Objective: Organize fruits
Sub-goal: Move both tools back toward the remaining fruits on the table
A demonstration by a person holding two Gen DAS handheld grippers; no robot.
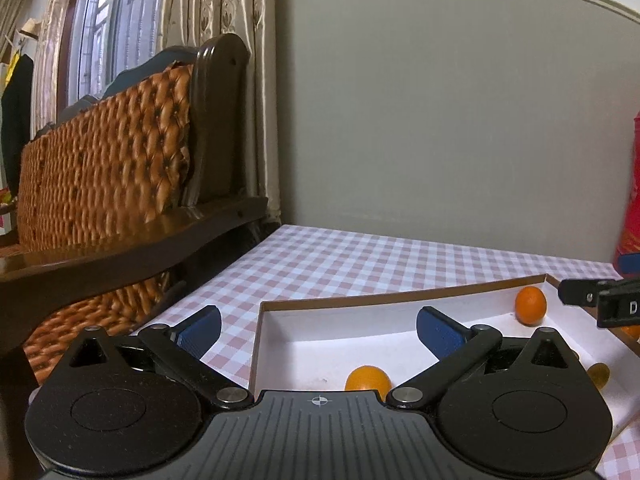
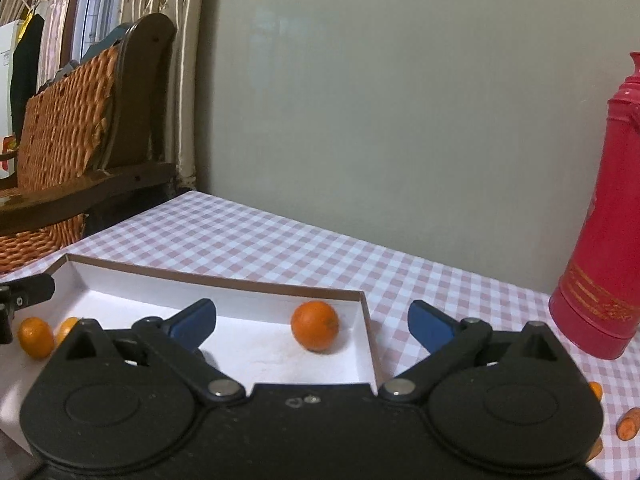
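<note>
A shallow white cardboard box point(image 1: 360, 344) with a brown rim lies on a table covered in a pink-and-white checked cloth point(image 1: 360, 264), and both grippers hang over it with their blue-padded fingers spread wide and nothing between them. The left gripper point(image 1: 318, 326) sits over the box's left end, its left finger out over the cloth beyond the box wall; just under its body a small orange point(image 1: 367, 378) rests on the box floor, half hidden by the housing. A second orange point(image 1: 531, 305) lies in the far right corner, near the black tip of the right gripper that enters from the right edge. Left of the table stands a dark wooden chair with a woven rattan back point(image 1: 108, 160), and curtains point(image 1: 224, 0) hang behind it against a grey wall. The right wrist view shows the right gripper point(image 2: 312, 322) straddling the box's right wall, with the corner orange point(image 2: 315, 325) just ahead between its fingers, untouched. That view alone shows two more oranges point(image 2: 36, 337) at the box's left end, a red thermos flask point(image 2: 600, 248) standing on the cloth far right, and a carrot piece point(image 2: 628, 429) on the cloth at the near right.
</note>
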